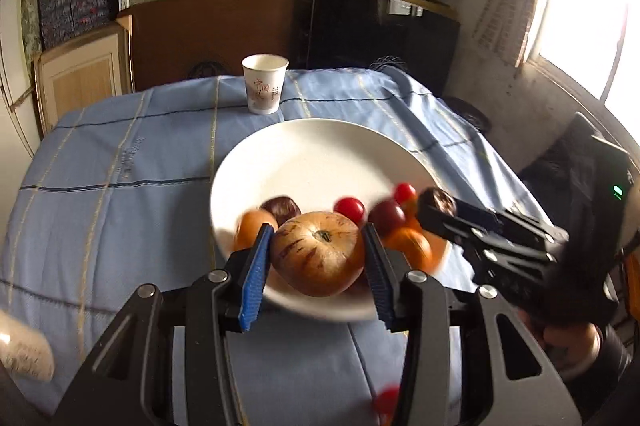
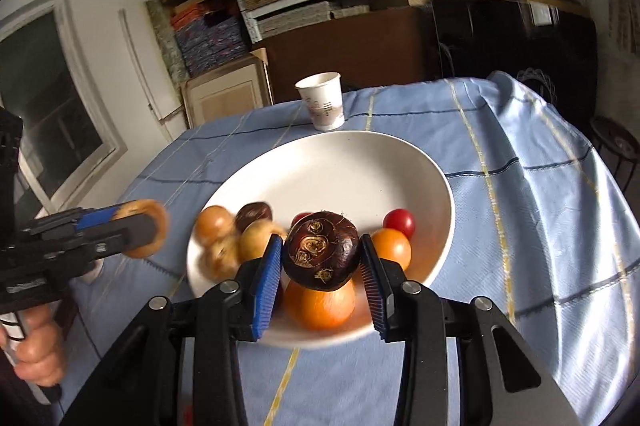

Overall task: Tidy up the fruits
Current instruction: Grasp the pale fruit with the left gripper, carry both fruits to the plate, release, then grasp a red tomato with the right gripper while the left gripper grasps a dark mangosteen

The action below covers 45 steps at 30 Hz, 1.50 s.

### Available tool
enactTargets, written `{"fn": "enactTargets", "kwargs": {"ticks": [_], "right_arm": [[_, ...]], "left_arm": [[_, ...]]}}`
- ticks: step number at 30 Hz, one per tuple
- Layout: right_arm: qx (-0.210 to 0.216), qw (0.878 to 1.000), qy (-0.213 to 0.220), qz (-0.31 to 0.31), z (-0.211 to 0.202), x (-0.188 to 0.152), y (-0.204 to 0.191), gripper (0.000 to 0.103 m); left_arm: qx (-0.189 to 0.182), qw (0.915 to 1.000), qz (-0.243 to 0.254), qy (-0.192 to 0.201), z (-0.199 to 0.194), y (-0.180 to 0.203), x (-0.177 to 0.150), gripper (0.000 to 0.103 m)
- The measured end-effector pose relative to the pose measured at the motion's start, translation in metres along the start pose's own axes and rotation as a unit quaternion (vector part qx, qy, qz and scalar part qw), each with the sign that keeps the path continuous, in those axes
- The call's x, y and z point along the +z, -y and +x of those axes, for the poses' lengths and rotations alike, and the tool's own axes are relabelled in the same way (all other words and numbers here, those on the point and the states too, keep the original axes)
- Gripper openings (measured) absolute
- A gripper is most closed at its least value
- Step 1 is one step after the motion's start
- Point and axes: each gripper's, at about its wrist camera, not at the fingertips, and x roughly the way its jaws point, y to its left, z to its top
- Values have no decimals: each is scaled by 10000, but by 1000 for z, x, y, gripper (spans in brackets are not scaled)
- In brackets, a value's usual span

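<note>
My left gripper [image 1: 318,252] is shut on a tan, brown-streaked round fruit [image 1: 318,253], held above the near rim of a white plate [image 1: 320,153]. The right gripper [image 2: 322,256] is shut on a dark brown, knobbly round fruit [image 2: 322,250] over the same plate [image 2: 340,169]. On the plate lie orange fruits [image 2: 322,300], tan fruits [image 2: 216,226], red cherry tomatoes [image 2: 399,222] and a dark chestnut-like fruit [image 2: 254,214]. In each view the other gripper shows from the side: the right gripper [image 1: 436,205] with the dark fruit, the left gripper [image 2: 148,228] with the tan one.
A white paper cup [image 1: 264,83] stands behind the plate on the blue checked tablecloth [image 1: 120,165]. A red tomato [image 1: 386,402] lies on the cloth below the left gripper. Shelves of stacked mats and a dark cabinet stand beyond the table. A hand [image 2: 38,354] grips the left tool.
</note>
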Motion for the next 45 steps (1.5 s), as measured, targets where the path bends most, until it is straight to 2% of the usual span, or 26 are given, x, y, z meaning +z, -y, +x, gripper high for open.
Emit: {"fn": "enactTargets", "kwargs": {"ticks": [2,5,6,8,9,11,13,16,19,25,27,33,45], "right_arm": [[-20,10000,16,57,11,6,3,39],[43,10000,41,20,21,9,5,40],[54,10000,70,24,22,9,6,45],[63,9998,149,73,21,11,7,55],[94,9997,208,129,18,12,8,55],[204,9992,293,174,8,14,9,55],[269,9990,359,58,-7,15,4,55],[392,9986,329,-105,-28,5,-4,59],[649,9978,79,-121,-43,-18,-14,60],[1110,9910,-664,-333,-41,-66,-52,60],[1141,9885,-850,-514,-36,-79,-67,56],[1036,9854,-1186,-640,-22,-97,-80,46],[987,9847,-1303,-605,-15,-100,-76,45]], "left_arm": [[-13,9997,-200,-149,27,-6,13,44],[104,9995,-171,-227,49,-6,20,44],[158,9993,-192,-277,55,-6,22,45],[175,9989,-286,-313,57,-9,24,65],[191,9990,-346,-228,53,-11,25,84],[254,9987,-424,95,32,-13,24,88],[313,9987,-340,201,9,-11,20,89],[546,9972,-272,436,-28,-11,-1,98],[789,9953,-231,518,-56,-12,-32,98],[632,9946,-707,427,-79,-33,-100,98],[771,9921,-927,344,-81,-43,-116,98],[730,9878,-1293,461,-98,-59,-132,98],[675,9875,-1335,493,-105,-59,-132,98]]}}
